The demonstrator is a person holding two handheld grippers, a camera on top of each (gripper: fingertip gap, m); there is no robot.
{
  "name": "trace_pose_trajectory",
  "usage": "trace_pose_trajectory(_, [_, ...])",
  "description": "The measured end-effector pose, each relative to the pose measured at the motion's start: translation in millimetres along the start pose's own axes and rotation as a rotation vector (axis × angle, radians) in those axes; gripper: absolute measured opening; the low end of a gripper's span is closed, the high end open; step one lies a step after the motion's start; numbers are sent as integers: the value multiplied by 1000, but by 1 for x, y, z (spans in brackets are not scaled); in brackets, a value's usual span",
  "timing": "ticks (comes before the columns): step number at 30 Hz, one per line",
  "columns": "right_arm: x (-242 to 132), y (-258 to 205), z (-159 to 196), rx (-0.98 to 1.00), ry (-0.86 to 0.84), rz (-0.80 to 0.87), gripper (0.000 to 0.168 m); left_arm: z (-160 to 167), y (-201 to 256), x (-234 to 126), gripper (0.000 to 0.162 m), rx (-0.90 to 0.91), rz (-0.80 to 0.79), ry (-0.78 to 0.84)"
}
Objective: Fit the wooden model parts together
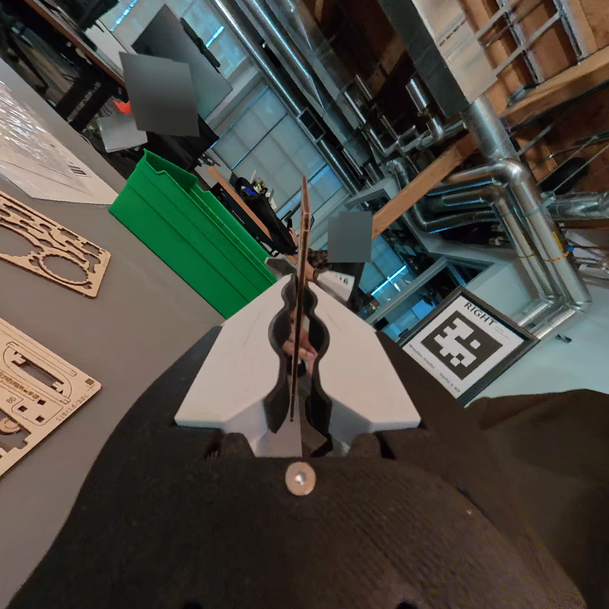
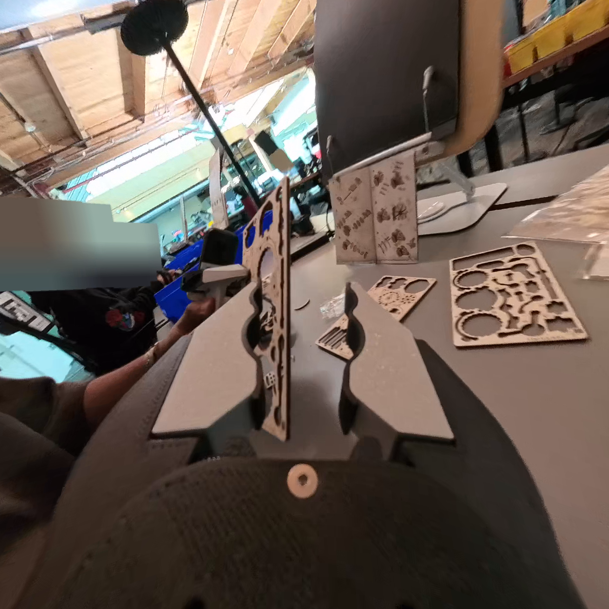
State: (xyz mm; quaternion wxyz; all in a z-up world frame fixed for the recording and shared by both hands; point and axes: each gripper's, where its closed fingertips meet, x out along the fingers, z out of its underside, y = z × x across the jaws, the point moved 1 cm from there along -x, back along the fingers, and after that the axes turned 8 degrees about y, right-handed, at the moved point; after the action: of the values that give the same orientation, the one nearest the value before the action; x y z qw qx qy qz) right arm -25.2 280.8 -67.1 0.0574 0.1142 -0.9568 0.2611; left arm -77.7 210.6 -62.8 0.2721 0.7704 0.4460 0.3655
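Observation:
My left gripper [image 1: 300,286] is shut on a thin wooden parts sheet [image 1: 304,230], seen edge-on and standing up between the pads. The same sheet [image 2: 285,296], full of cut-out holes, shows upright in the right wrist view. There the left gripper [image 2: 227,273] clamps it from the left side. My right gripper [image 2: 301,290] is open around the sheet. The sheet stands close to the left finger [image 2: 224,346], and a wide gap separates it from the right finger [image 2: 379,346]. Both grippers are above the grey table [image 2: 494,412].
More wooden sheets lie on the table [image 2: 514,296] [image 2: 402,296] [image 1: 66,257] [image 1: 33,395]. A folded instruction sheet [image 2: 375,224] stands before a monitor [image 2: 385,75]. A plastic bag [image 2: 566,217] lies far right. A green bin [image 1: 184,224] and a framed marker sign [image 1: 461,346] are beyond. Left tips to right tips: about 8 centimeters.

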Motion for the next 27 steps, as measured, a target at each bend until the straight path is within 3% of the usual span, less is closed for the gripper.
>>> trace_pose_trajectory(5, [33, -14, 19, 26, -255, -45, 43, 13, 3, -6, 0, 119, -16, -100])
trace_pose_trajectory(8, [46, -22, 28, 65, -341, -74, 15, 12, 3, -10, 0, 186, -57, -104])
trace_pose_trajectory(10, [49, -28, 31, 85, -352, -100, 9, 6, 2, -16, 0, 208, -76, -97])
trace_pose_trajectory(14, [48, -40, 38, 122, -363, -168, 0, -5, -5, -25, 32, 213, -114, -69])
trace_pose_trajectory(18, [42, -46, 63, 19, -521, -203, 0, -2, -10, -24, 39, 192, -126, -100])
trace_pose_trajectory(21, [41, -40, 68, -77, -563, -157, 0, 9, -20, -25, 24, 232, -180, -165])
trace_pose_trajectory(24, [41, -31, 61, -84, -526, -113, 5, 13, -12, -26, 6, 206, -125, -197])
trace_pose_trajectory(27, [44, -22, 54, -73, -456, -63, 14, 11, -5, -23, 0, 213, -108, -190])
